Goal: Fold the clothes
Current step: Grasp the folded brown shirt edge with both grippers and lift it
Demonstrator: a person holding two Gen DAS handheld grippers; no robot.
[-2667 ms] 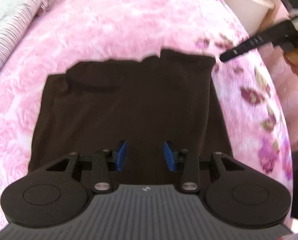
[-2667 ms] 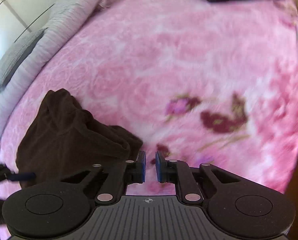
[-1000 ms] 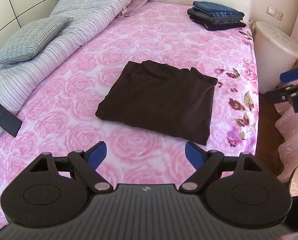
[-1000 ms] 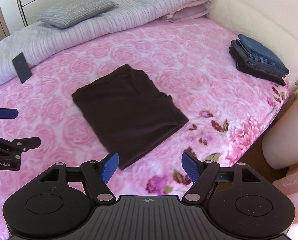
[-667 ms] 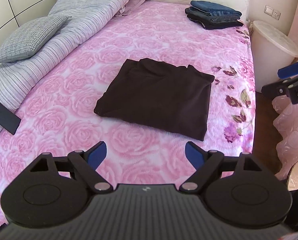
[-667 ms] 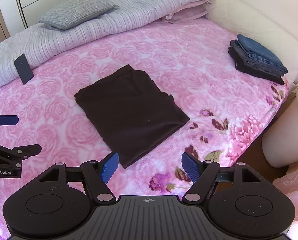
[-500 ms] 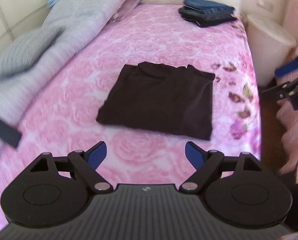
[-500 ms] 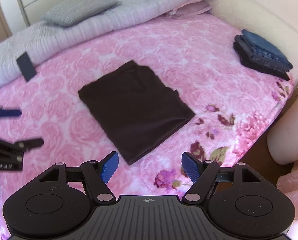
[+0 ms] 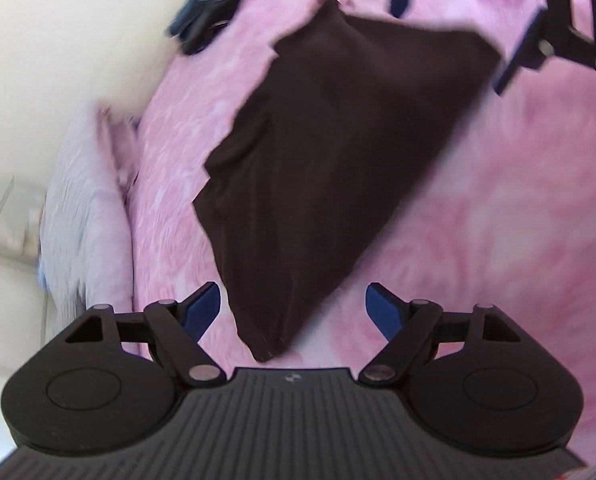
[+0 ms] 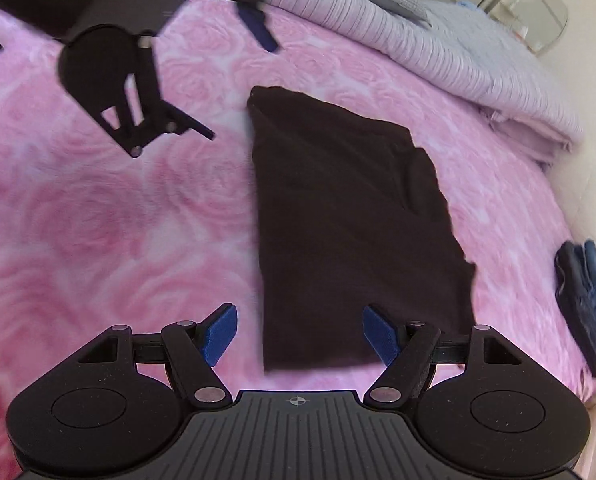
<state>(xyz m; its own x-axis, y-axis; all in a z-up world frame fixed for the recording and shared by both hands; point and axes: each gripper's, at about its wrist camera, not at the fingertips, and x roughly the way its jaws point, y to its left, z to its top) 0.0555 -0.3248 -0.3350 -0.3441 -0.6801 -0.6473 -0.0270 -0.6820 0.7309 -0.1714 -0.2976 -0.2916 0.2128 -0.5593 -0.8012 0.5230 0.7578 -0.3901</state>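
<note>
- Dark garment lies folded flat on the pink bedspread; unchanged since a second ago
- You've swung both grippers in: left gripper over one corner, right gripper at a short edge; fingers apart, empty
- Reads as another fold or a pickup; unsettled

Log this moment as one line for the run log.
task: fold clothes | dark garment: folded, flat on pink bedspread | left hand-held gripper: open, empty | right hand-held gripper: open, empty | both aimed at opposite ends

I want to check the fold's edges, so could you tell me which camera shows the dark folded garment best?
The right wrist view: the dark folded garment lies sharper there, its outline nearly whole. The left wrist view shows it blurred and skewed.
</note>
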